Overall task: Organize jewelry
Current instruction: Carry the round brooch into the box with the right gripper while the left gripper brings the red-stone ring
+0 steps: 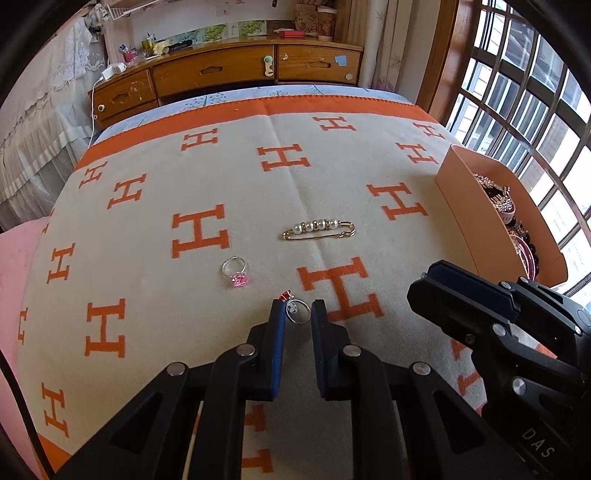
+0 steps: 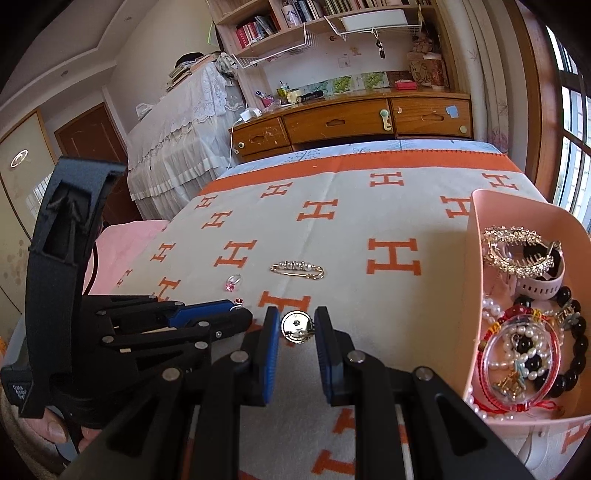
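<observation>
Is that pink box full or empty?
Partly full. The pink box holds bead bracelets, pearls and a sparkly hair clip, piled below its rim.

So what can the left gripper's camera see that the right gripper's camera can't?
Only the left wrist view shows the red-stone ring's whole silver band, lying between the left gripper's open fingers.

Only the right wrist view shows a round gold-rimmed piece between the right gripper's open fingers, the contents of the pink box, like the black bead bracelet, and the bookshelf.

Both show the pearl pin, the pink-stone ring, the H-patterned blanket and the wooden drawers.
</observation>
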A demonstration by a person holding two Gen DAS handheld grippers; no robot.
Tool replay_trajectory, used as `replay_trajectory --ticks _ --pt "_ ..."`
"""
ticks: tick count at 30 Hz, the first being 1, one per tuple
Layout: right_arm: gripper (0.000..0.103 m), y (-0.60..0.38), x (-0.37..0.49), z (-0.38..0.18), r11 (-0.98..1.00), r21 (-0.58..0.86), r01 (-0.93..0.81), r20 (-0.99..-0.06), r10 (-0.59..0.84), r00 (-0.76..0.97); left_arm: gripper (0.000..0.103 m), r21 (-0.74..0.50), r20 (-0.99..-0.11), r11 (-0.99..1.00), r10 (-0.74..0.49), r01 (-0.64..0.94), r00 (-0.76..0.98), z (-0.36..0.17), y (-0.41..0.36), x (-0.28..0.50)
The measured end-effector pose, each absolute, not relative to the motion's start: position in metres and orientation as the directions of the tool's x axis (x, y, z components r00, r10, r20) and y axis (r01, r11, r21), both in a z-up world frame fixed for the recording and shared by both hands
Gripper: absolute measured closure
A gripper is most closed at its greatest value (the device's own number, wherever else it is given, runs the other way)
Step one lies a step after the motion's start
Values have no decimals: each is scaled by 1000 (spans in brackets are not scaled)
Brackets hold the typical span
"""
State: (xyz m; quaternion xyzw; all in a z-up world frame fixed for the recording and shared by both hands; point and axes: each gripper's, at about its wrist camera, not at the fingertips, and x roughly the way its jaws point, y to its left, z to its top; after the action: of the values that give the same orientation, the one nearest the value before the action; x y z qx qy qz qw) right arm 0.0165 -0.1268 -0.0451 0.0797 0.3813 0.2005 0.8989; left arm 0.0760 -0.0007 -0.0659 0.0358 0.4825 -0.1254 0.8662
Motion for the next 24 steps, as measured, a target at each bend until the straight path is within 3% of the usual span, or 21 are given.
replay_trajectory --ticks 12,17,24 --pt "84 -185 -36 16 924 297 -240 -473 360 804 91 -108 -715 906 -356 408 601 16 -49 45" --pt "84 -232 -45 20 949 299 -97 -476 236 847 91 -116 -677 856 -440 504 590 35 -93 43" --pt "84 -272 -43 4 949 314 39 -531 141 836 91 -139 -681 784 -520 605 516 21 -148 50"
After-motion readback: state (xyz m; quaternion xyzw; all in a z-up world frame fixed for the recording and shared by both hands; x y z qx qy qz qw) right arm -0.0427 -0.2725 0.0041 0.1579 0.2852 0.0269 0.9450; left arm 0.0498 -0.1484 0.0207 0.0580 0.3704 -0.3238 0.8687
